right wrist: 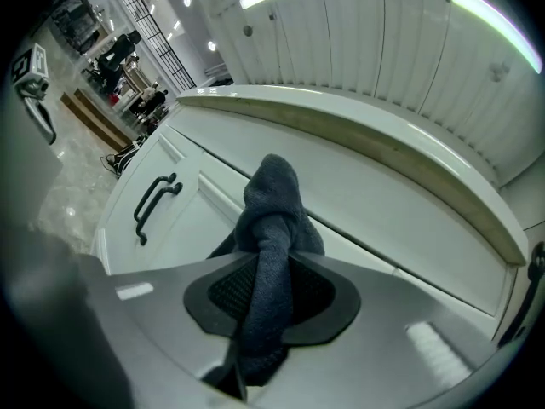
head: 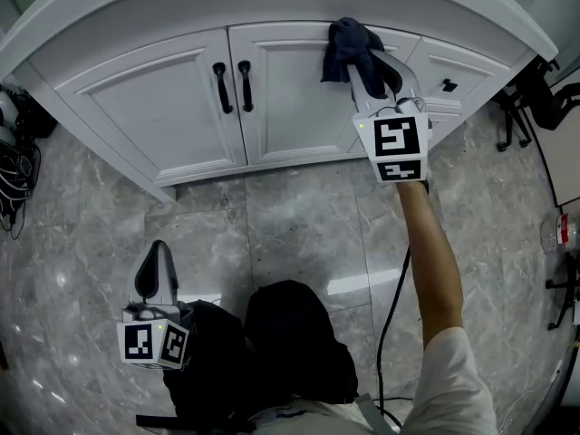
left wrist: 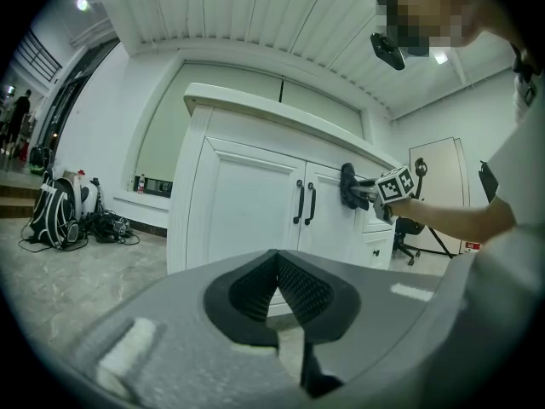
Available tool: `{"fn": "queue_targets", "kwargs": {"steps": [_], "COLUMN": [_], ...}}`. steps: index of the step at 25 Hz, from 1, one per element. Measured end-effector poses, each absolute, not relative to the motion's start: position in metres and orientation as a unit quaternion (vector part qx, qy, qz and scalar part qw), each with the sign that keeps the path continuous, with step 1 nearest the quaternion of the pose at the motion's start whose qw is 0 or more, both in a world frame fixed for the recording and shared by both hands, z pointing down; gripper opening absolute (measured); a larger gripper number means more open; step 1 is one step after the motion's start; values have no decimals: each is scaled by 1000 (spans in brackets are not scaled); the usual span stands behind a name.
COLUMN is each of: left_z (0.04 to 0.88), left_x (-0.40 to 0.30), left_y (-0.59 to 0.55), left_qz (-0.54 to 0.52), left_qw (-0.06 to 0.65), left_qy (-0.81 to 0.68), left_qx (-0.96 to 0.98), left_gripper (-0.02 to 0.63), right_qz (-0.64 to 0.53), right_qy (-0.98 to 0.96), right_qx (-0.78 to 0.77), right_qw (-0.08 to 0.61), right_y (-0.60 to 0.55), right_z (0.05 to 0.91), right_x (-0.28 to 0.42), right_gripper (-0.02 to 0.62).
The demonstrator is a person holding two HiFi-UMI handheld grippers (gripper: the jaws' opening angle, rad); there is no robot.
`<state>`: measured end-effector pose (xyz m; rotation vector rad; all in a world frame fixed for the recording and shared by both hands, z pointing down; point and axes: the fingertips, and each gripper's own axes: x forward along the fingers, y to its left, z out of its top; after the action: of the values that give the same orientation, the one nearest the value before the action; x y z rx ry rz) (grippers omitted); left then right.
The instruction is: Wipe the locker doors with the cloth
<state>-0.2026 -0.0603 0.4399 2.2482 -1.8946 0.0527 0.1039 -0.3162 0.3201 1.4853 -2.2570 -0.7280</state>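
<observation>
Underfoot, a grey marbled floor [head: 290, 216] runs up to a wide white cabinet [head: 109, 25] with an overhanging top. Its front carries two panelled locker doors, the left-hand door [head: 154, 107] and the right-hand door [head: 285, 98], with a narrower bank of drawers [head: 453, 71] further right. The person's bare right arm [head: 435, 261] reaches out towards the cabinet, and at its end the right tool [head: 367, 66] points at the right-hand door. That tool pinches the dark blue cloth [head: 347, 45]: the right gripper view shows the cloth [right wrist: 271, 254] bunched between the two ribbed pads and bulging out past their tips. The cloth lies against the upper part of the right-hand door, just under the top's overhang and to the right of the handles. Low on the person's left side, well apart from the cabinet, the left tool [head: 157, 259] has its jaws pressed together with nothing between them, as its own view [left wrist: 276, 267] confirms. Two black bar handles [head: 233, 86] stand side by side where the doors meet.
</observation>
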Motion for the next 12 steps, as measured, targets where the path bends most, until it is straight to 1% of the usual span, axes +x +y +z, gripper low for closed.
{"fn": "queue_targets", "kwargs": {"steps": [8,12], "left_z": [440,440], "left_x": [-194,-195], "left_y": [-63,-63], "left_qz": [17,17], "left_qw": [100,99], "left_qy": [-637,-637], "left_qx": [764,764], "left_gripper": [2,2], "right_qz": [-243,-240], "right_qy": [-777,-768], "right_qx": [555,570], "right_qw": [170,165], "right_y": [-322,-322], "right_z": [322,328], "right_x": [142,151], "right_gripper": [83,83]}}
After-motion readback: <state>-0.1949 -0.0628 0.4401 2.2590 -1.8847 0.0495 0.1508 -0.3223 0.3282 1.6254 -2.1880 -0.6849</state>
